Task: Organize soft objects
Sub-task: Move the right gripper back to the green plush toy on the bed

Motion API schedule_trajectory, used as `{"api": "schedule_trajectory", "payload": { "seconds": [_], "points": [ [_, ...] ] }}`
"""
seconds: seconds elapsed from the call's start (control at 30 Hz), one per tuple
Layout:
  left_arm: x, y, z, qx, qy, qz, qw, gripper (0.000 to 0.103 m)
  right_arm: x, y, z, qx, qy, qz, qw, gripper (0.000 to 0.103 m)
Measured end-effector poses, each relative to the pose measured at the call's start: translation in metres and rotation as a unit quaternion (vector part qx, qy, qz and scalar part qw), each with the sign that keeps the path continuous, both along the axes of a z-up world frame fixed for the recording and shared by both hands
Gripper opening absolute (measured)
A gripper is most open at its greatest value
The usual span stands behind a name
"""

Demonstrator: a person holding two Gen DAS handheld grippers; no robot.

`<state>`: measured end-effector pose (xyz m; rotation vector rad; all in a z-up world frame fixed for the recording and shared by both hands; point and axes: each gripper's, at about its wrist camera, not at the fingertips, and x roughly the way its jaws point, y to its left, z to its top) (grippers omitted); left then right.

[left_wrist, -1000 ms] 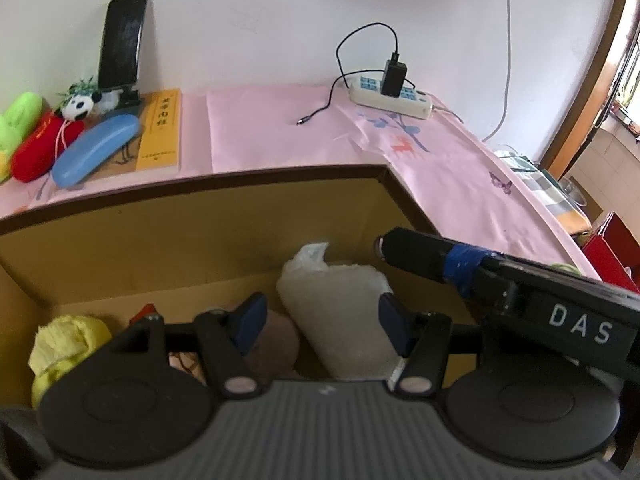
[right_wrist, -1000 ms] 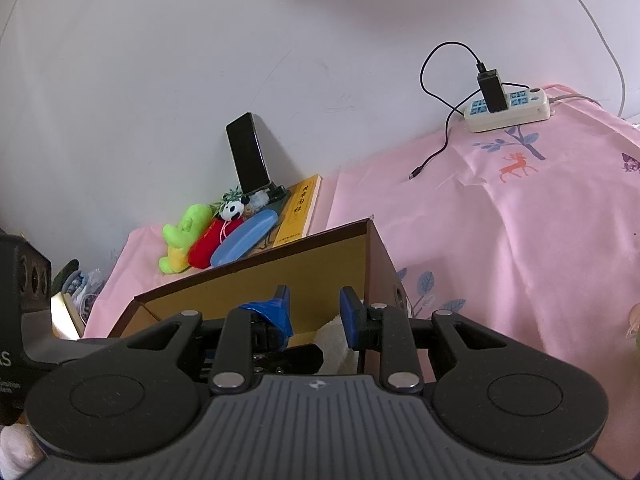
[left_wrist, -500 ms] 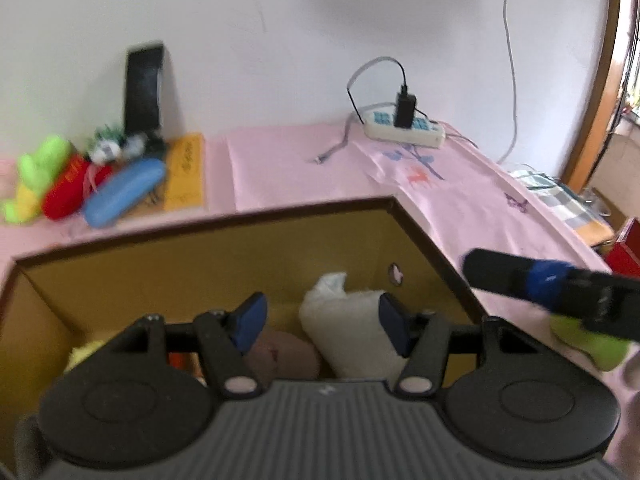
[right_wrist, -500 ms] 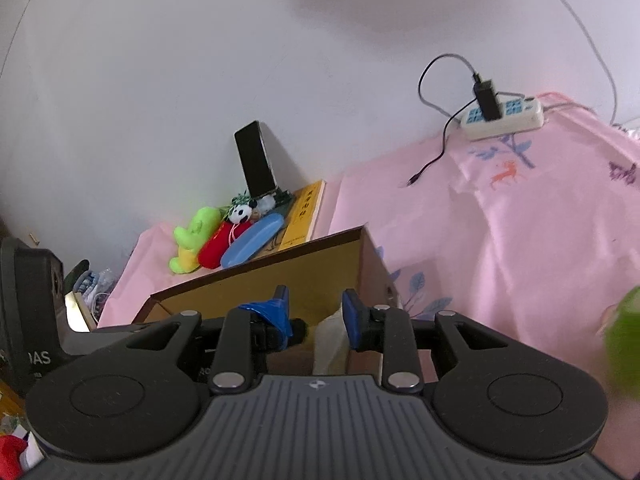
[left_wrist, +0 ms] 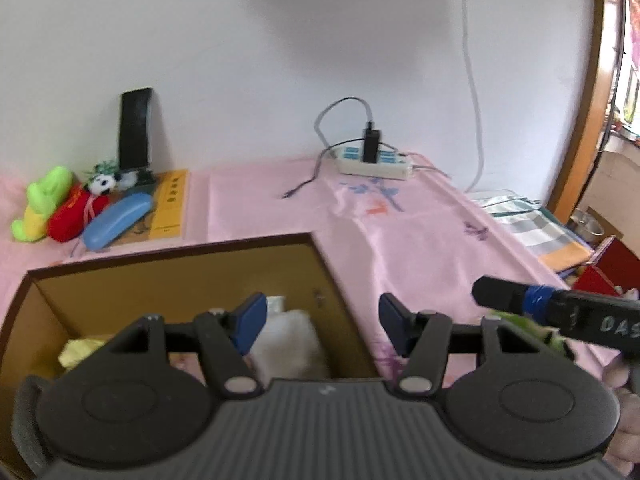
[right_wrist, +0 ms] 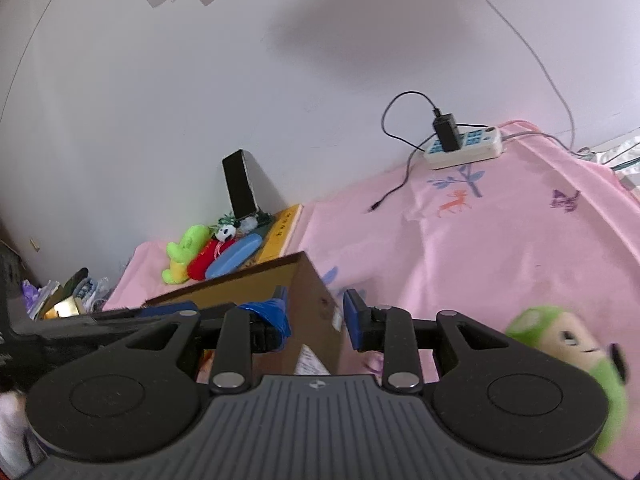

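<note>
An open cardboard box (left_wrist: pixel 180 276) sits on the pink cloth and holds a white soft bundle (left_wrist: pixel 288 340) and a yellow soft thing (left_wrist: pixel 80 350). My left gripper (left_wrist: pixel 322 322) hovers open over the box's right wall, nothing between its blue pads. My right gripper (right_wrist: pixel 316 316) is above the box's right corner (right_wrist: pixel 312 280); its jaws are opening and grip nothing. A green plush doll (right_wrist: pixel 568 344) lies on the cloth just right of it. In the left wrist view the right gripper's black housing (left_wrist: pixel 580 316) partly hides that doll (left_wrist: pixel 516 320).
Against the back wall at left stand a phone on a stand (left_wrist: pixel 136 132), a green plush (left_wrist: pixel 44 200), a red plush with a panda (left_wrist: pixel 76 210), a blue case (left_wrist: pixel 116 220) and a yellow book (left_wrist: pixel 170 204). A power strip with charger (left_wrist: pixel 374 160) lies farther right. Folded cloths (left_wrist: pixel 532 228) sit past the table's right edge.
Both grippers have risen and drawn back to the right, out of the box. The right gripper's jaws have widened, and the green plush doll has come into its view.
</note>
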<state>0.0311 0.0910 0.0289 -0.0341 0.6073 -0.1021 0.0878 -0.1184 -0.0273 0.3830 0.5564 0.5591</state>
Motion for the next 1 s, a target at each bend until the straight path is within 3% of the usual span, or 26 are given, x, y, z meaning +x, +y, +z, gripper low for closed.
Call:
{"api": "schedule_trajectory", "payload": {
  "seconds": [0.27, 0.6, 0.73, 1.0],
  "points": [
    [-0.011, -0.066, 0.001, -0.010, 0.006, -0.063, 0.9980, 0.061, -0.001, -0.066, -0.012, 0.000, 0.036, -0.021, 0.999, 0.013],
    [-0.001, -0.147, -0.036, -0.017, 0.067, -0.128, 0.9894, 0.062, 0.015, -0.148, -0.041, 0.010, 0.108, -0.080, 0.991, 0.013],
    [0.004, -0.167, -0.052, -0.051, 0.107, -0.149, 0.9817, 0.062, 0.030, -0.164, -0.058, 0.038, 0.156, -0.081, 0.984, 0.014],
    [0.013, -0.184, -0.068, -0.064, 0.142, -0.152, 0.9761, 0.062, 0.046, -0.176, -0.081, 0.077, 0.214, -0.064, 0.972, 0.014]
  ]
}}
